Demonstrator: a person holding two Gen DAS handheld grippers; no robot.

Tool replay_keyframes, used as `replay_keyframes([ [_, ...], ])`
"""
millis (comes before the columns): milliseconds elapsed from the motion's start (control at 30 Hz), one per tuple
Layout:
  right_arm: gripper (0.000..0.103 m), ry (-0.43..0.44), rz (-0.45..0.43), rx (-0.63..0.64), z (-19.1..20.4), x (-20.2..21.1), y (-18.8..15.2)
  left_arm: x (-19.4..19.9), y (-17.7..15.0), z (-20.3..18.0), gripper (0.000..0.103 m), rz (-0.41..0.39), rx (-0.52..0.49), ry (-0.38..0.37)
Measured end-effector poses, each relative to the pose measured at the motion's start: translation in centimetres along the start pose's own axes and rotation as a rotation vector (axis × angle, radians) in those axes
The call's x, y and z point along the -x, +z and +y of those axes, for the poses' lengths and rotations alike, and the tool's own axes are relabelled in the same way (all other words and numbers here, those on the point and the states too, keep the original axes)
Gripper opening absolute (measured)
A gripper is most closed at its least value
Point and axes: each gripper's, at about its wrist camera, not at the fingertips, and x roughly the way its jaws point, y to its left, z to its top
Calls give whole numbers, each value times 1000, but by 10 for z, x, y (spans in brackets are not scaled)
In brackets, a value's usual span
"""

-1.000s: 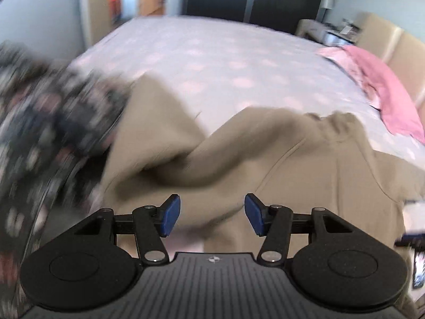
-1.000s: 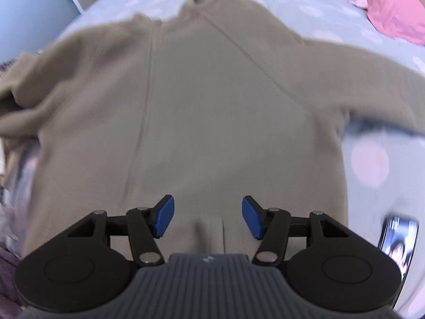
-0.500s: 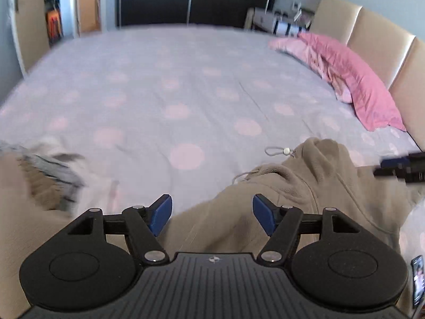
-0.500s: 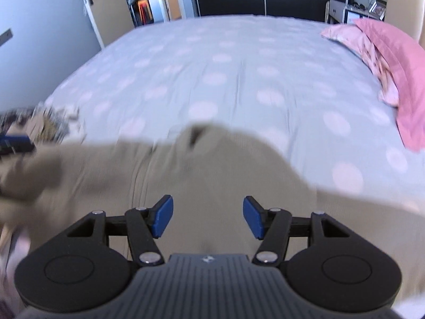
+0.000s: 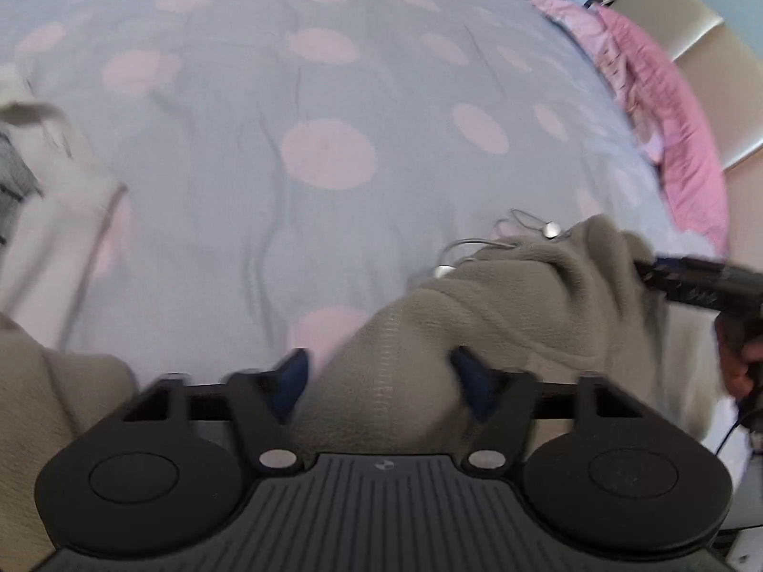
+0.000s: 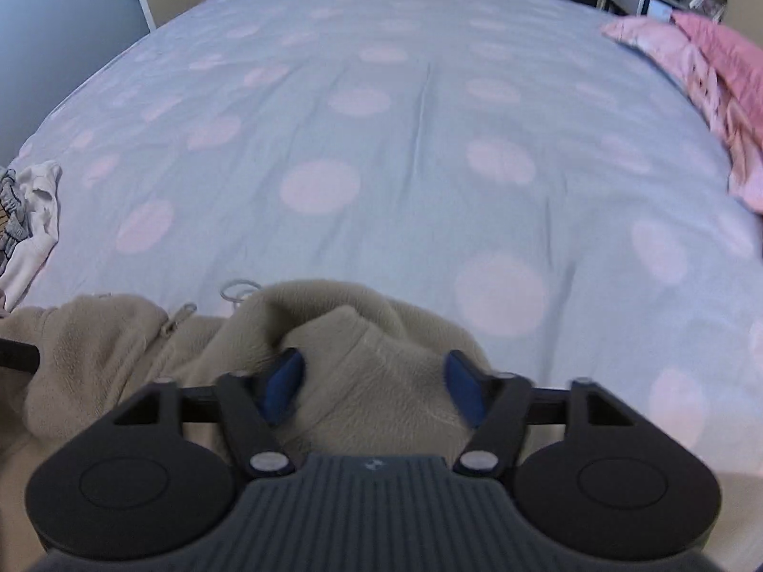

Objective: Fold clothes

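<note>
— Now, where's the fleece (image 6: pixel 376 357)?
— Bunched on the near edge of the bed (image 6: pixel 405 143), collar toward the pillow (image 6: pixel 715 62).
— Left tool (image 5: pixel 381 376)?
— Closing, fleece between the pads, not yet pinched.
— Right tool (image 6: pixel 372 381)?
— Same: narrowing around a fold near the collar.

Both cameras sit just behind their own grippers, tilted steeply down over the bed (image 6: pixel 391 109). The left wrist view looks past the left gripper (image 5: pixel 384 383) from very close to the beige fleece (image 5: pixel 515 305), toward the pink pillow (image 5: pixel 677 133) at upper right. The right wrist view looks past the right gripper (image 6: pixel 374 386) along the whole bed. Both views share the fleece, the dotted sheet and the pillow; the right gripper shows at the left view's right edge.
</note>
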Motion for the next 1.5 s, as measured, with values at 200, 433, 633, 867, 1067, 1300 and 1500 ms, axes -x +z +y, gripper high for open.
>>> replay_keyframes([
  [200,21,-8,-46,76,15,45,-13,44,-15,-30,20,-68,-103,-2],
  [433,17,60,-119,132,30,161,-74,111,-81,-72,18,-77,-247,-51],
  [633,17,111,-44,98,43,212,-184,119,-174,-95,16,33,-360,-24],
  [867,18,125,60,-10,44,191,-283,85,-239,-99,15,132,-388,63],
  [1067,29,94,81,-29,49,183,-306,86,-241,-103,22,113,-362,88],
  [1300,42,47,-94,-52,41,236,-298,125,-228,-120,48,-59,-357,26],
  [1500,47,2,-191,-136,30,242,-256,114,-187,-142,49,-150,-391,78],
])
